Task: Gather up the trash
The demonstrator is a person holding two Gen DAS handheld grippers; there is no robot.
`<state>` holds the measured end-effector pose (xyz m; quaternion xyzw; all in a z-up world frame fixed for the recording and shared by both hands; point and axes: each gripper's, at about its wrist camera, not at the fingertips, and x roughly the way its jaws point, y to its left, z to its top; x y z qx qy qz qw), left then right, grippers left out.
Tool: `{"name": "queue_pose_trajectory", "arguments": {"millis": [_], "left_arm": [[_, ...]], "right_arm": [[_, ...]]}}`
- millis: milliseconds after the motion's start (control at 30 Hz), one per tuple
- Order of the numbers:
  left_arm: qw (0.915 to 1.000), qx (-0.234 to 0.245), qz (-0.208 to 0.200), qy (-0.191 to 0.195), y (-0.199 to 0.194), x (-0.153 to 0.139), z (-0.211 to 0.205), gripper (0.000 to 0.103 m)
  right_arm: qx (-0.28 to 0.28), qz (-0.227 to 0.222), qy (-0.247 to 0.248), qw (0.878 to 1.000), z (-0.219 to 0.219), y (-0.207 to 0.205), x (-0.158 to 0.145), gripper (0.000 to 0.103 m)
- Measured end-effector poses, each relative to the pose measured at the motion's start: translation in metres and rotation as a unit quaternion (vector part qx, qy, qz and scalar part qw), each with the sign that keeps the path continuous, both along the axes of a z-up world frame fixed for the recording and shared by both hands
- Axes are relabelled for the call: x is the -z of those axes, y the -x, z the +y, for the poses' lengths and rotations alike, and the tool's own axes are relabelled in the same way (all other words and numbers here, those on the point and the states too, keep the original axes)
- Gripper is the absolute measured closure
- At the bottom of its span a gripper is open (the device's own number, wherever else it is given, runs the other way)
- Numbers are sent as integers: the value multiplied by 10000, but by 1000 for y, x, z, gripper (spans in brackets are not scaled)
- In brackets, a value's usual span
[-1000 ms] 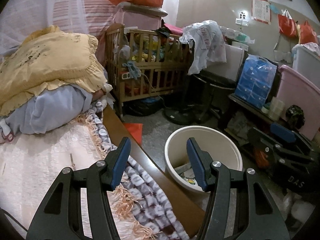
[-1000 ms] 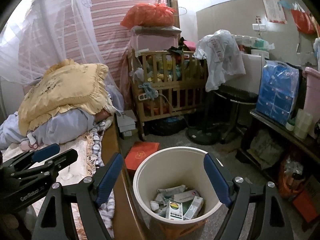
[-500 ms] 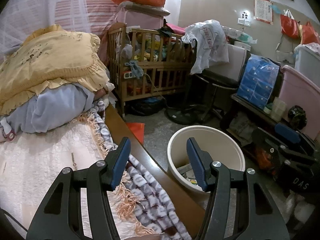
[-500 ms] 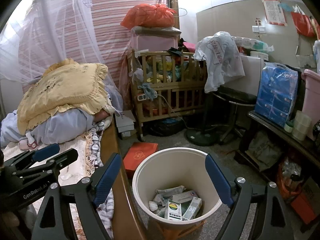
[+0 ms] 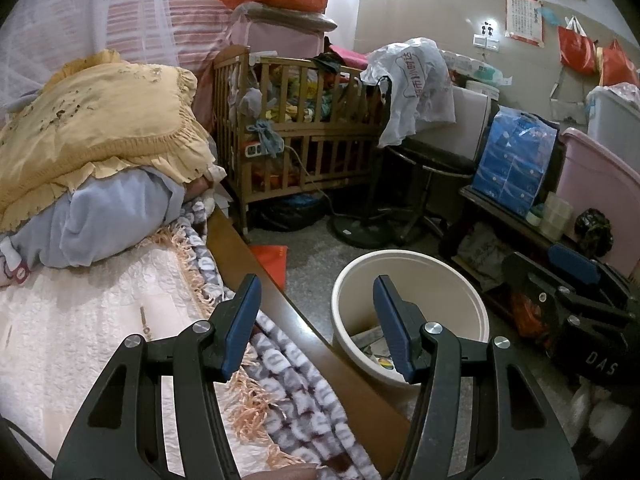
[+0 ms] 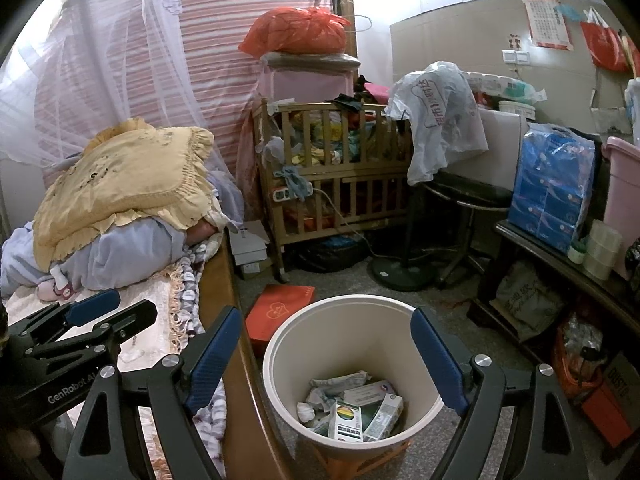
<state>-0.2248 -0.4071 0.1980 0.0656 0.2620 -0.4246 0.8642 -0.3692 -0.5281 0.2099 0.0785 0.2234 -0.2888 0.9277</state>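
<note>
Bed (image 5: 100,320), largest item, runs left of the bin; its brown wooden side rail passes just beside the bin's left wall. Yellow frilled pillow (image 6: 124,176) piled on pale blue bedding at the bed's far end, well beyond the bin.

Wooden crib (image 6: 332,176) stands past the bin, across open floor, stuffed with clothes. Black stool (image 6: 460,196) right of the crib, farther from the bin.

Bin (image 6: 280,368): cream, round, upright on the floor, mouth facing straight up, long axis vertical. Red flat box (image 6: 280,312) lies on the floor touching or just behind the bin's far-left rim; cannot tell which.

Trash (image 6: 352,408) sits in the bin's bottom: crumpled paper and small cartons, the cartons lying tilted, long sides pointing roughly toward the bin's near wall.

Right gripper (image 6: 330,360) hovers over the bin's mouth, jaws spread wide, nothing between them.

Left gripper (image 5: 316,326) sits over the bed rail, left of the bin, jaws partly spread, empty.
</note>
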Motion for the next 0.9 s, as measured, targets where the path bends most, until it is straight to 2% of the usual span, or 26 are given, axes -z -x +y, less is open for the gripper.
{"name": "queue_pose_trajectory", "arguments": {"millis": [900], "left_arm": [[10000,24,37,-9,2,3,-2,46]], "right_arm": [[32,30,-26,10000,-4,7,3,16]]}}
